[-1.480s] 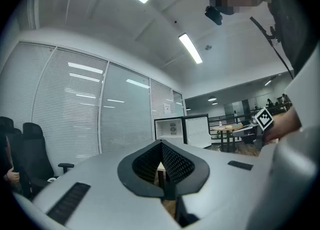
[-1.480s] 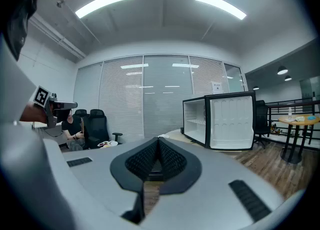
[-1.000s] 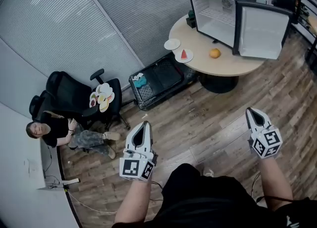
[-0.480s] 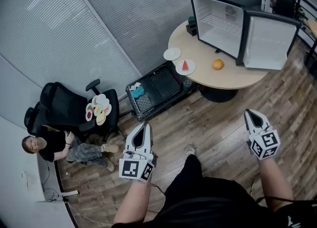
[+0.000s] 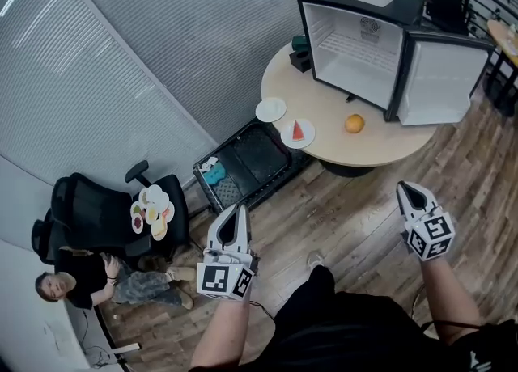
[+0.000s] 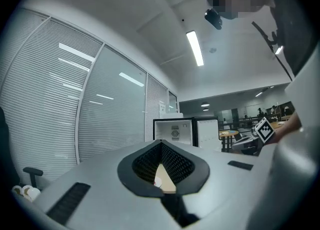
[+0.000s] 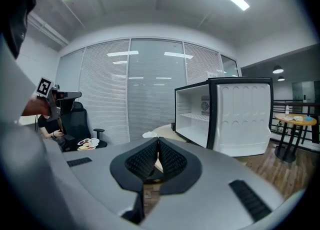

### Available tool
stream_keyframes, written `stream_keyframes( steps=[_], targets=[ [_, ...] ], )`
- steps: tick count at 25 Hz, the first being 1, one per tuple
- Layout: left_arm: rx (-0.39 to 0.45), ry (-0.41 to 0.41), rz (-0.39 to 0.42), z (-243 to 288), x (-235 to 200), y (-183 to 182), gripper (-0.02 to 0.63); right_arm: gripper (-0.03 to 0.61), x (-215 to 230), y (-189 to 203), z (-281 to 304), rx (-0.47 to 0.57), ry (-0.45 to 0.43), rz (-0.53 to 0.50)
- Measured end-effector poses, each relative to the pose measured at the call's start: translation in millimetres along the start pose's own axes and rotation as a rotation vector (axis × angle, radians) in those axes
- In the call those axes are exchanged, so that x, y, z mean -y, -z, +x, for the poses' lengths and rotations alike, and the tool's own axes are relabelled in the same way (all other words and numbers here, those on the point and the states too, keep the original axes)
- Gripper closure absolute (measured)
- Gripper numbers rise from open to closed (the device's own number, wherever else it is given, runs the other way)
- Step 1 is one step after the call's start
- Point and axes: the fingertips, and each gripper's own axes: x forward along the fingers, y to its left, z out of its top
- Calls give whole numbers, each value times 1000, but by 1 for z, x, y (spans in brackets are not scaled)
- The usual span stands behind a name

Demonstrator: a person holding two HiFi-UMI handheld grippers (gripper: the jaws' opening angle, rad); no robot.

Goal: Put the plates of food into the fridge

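Note:
On the round table lie an empty white plate, a plate with a red wedge of food and an orange. Behind them stands the small fridge with its door swung open and nothing on its shelves. Several more plates of food are stacked on a black chair. My left gripper and right gripper hang over the wood floor, well short of the table, both shut and empty. The left gripper view looks level at the fridge.
A black crate with a teal cloth sits on the floor between table and chair. A person sits low at the left by the chair. Blinds cover the glass wall behind. The person's dark trousers fill the bottom of the head view.
Both grippers have travelled forward across the floor towards the table. In the head view the table and fridge have drawn nearer, and the chair and seated person have slid down and left.

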Motion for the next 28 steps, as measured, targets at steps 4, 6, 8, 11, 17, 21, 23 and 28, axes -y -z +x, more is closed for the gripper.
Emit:
stream_keyframes(
  steps=[4, 6, 8, 11, 17, 21, 23, 28],
  targets=[
    [-8, 34, 1, 35, -30, -4, 611, 572, -2, -8, 39, -8, 26, 7],
    [-7, 50, 4, 52, -45, -4, 611, 572, 1, -9, 61, -20, 44, 6],
    [-7, 64, 7, 69, -61, -2, 611, 572, 1, -9, 84, -30, 54, 11],
    [-10, 85, -2, 95, -85, 4, 611, 572, -3, -14, 115, -33, 55, 18],
    [-7, 151, -23, 148, -106, 8, 611, 572, 1, -25, 150, -54, 88, 1],
    [13, 189, -28, 174, -109, 0, 611, 572, 12, -19, 166, -74, 113, 3],
    [15, 189, -22, 185, -114, 1, 611, 572, 17, -15, 177, -85, 122, 2],
    [9, 193, -2, 213, -118, 7, 611, 572, 38, -5, 210, -94, 128, -3]
  ],
)
